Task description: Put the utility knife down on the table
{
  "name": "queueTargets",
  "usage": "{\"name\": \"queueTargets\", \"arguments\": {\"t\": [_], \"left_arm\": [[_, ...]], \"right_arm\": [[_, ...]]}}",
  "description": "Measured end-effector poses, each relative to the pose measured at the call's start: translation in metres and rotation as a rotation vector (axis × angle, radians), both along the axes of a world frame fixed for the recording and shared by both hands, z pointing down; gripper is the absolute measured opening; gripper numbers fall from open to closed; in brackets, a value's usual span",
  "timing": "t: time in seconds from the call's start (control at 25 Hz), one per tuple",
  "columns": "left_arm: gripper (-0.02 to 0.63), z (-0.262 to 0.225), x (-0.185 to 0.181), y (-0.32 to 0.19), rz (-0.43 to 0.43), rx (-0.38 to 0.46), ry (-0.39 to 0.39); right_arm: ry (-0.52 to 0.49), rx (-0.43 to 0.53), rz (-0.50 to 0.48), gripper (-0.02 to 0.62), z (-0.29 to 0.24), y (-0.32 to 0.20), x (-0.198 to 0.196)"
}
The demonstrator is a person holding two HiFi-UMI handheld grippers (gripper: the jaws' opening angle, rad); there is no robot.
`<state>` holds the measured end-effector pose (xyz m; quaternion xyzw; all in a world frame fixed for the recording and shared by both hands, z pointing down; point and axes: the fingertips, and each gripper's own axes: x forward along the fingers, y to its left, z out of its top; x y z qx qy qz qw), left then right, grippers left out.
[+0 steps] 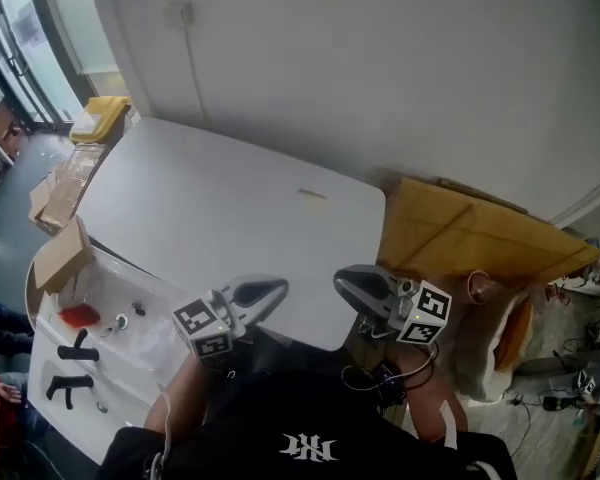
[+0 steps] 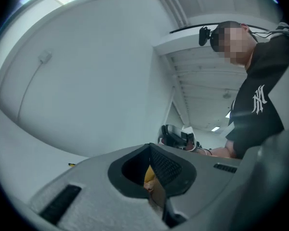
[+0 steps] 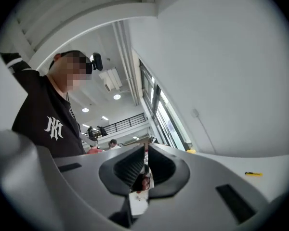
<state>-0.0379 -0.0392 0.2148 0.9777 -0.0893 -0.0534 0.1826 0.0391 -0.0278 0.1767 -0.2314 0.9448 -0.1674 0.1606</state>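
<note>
The utility knife [image 1: 312, 195] is a small yellow-and-black thing lying on the white table [image 1: 200, 198], towards its far right side. It shows as a small yellow speck in the left gripper view [image 2: 72, 164] and in the right gripper view [image 3: 253, 173]. My left gripper [image 1: 272, 290] hovers at the table's near edge with its jaws together and nothing between them. Beside it, my right gripper [image 1: 346, 280] is likewise shut and empty; it also appears in the left gripper view [image 2: 176, 136]. Both grippers are well short of the knife.
A yellow-brown cardboard sheet [image 1: 470, 233] lies off the table's right edge. To the left, a lower white surface [image 1: 110, 368] carries a small cardboard box [image 1: 62, 256], a red thing [image 1: 78, 315] and black tools [image 1: 70, 386]. A white wall with a cable [image 1: 195, 68] runs behind.
</note>
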Motion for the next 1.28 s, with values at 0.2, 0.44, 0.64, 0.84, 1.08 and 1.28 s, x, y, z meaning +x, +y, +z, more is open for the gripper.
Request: {"name": "queueTargets", "arguments": {"t": [0.2,0.44,0.64,0.84,1.08,1.28], "left_arm": [[0.006,-0.027,-0.065,0.068,0.060,0.022,0.045],[0.006,0.001,-0.092,0.141,0.159,-0.080,0.012],[0.006,-0.029,-0.087,0.191,0.186,0.040,0.002],[0.006,-0.042,-0.083,0.244,0.156,0.062,-0.041],[0.006,-0.030,-0.052,0.324,0.148,0.009,-0.113],[0.006,-0.006,-0.062,0.376,0.120,-0.083,-0.170]], "right_arm": [[-0.095,-0.066,0.197,0.017,0.005,0.094,-0.025],[-0.015,-0.093,0.099,0.014,0.008,0.171,-0.082],[-0.004,-0.037,0.038,0.005,0.000,0.213,-0.103],[0.035,0.033,-0.048,0.005,-0.012,0.277,-0.103],[-0.086,-0.027,-0.151,0.005,0.015,0.370,-0.072],[-0.206,-0.065,-0.184,0.005,0.040,0.404,-0.071]]}}
